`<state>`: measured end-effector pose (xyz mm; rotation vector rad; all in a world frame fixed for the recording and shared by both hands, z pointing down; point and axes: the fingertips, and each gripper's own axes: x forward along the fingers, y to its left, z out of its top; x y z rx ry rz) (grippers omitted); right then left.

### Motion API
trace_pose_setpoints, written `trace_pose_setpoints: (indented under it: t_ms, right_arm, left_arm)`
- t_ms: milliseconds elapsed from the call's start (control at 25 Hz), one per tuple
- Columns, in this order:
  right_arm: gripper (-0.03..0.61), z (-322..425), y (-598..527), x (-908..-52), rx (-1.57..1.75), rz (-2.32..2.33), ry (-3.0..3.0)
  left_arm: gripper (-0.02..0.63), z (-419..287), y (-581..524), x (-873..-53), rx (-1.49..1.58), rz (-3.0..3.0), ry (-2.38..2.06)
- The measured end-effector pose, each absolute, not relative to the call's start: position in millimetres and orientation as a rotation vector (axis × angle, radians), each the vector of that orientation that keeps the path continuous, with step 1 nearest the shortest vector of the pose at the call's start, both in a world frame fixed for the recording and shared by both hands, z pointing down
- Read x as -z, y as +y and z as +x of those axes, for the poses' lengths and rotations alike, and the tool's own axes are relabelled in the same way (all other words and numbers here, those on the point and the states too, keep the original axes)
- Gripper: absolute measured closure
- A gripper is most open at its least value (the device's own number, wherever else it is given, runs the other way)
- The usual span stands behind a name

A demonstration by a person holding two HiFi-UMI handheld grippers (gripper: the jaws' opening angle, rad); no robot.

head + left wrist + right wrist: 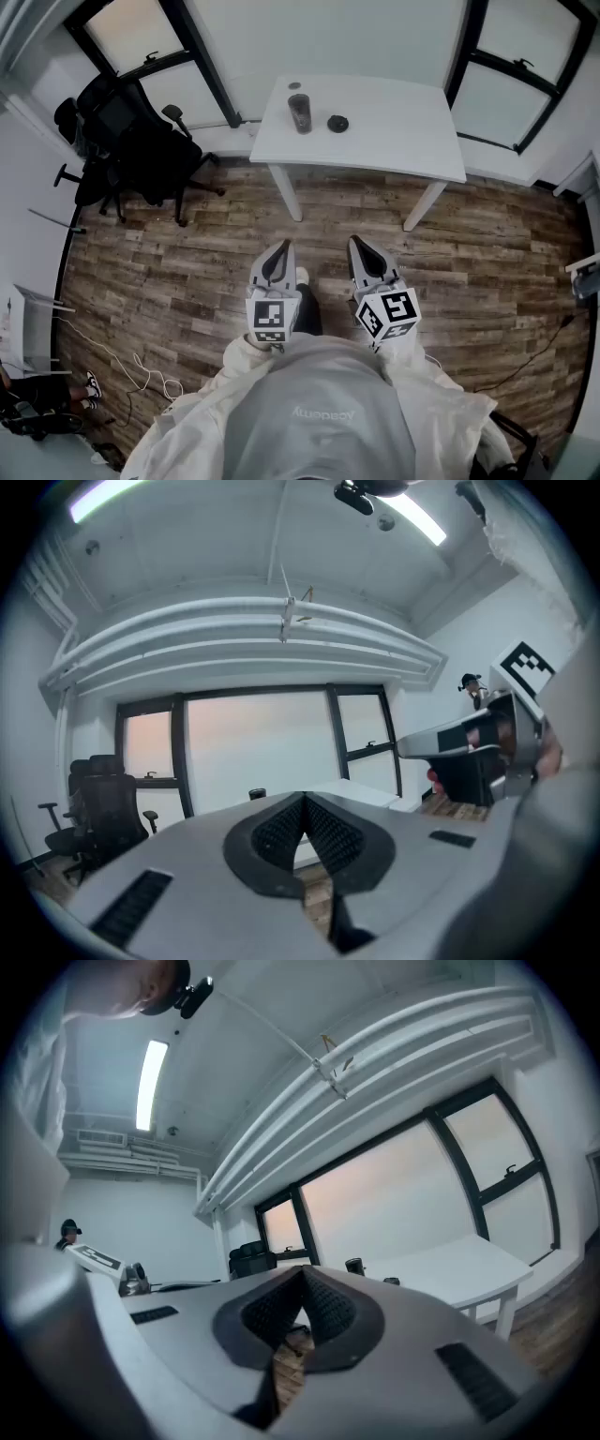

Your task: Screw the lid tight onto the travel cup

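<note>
A dark travel cup (300, 112) stands upright on the white table (394, 141) far ahead, with its round black lid (337, 123) lying on the tabletop just to its right. Both grippers are held close to the person's body, well short of the table and level. My left gripper (280, 247) is shut with nothing between its pads. My right gripper (360, 244) is shut and empty too. In the left gripper view the cup (257, 794) shows small above the closed jaws. The right gripper view has the cup (353, 1266) and lid (391, 1281) on the distant table.
A black office chair (131, 141) stands left of the table by the window. Wood floor lies between the person and the table. Cables (141, 370) trail on the floor at the lower left, and a white stand (33, 319) sits at the left edge.
</note>
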<state>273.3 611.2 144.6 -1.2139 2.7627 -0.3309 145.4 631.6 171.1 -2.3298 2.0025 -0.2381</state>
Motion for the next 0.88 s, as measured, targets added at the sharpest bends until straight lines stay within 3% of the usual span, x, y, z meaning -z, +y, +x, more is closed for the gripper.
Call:
trace_pose_setpoints:
  t_ms: [240,640,880]
  right_arm:
    - [0.558,211,514,-167,0.341,-1.244,2.783]
    - [0.558,67,270,-168,0.383,-1.362,2.817]
    - [0.558,51,175,-169,0.414,-1.482,2.791]
  left_arm:
    - [0.609,90,530,-192,0.229,-2.365,1.974]
    - [0.609,-71,283,-198,0.252,-2.424,1.990]
    - [0.609,-101,182,-205,0.275,-2.483,1.951]
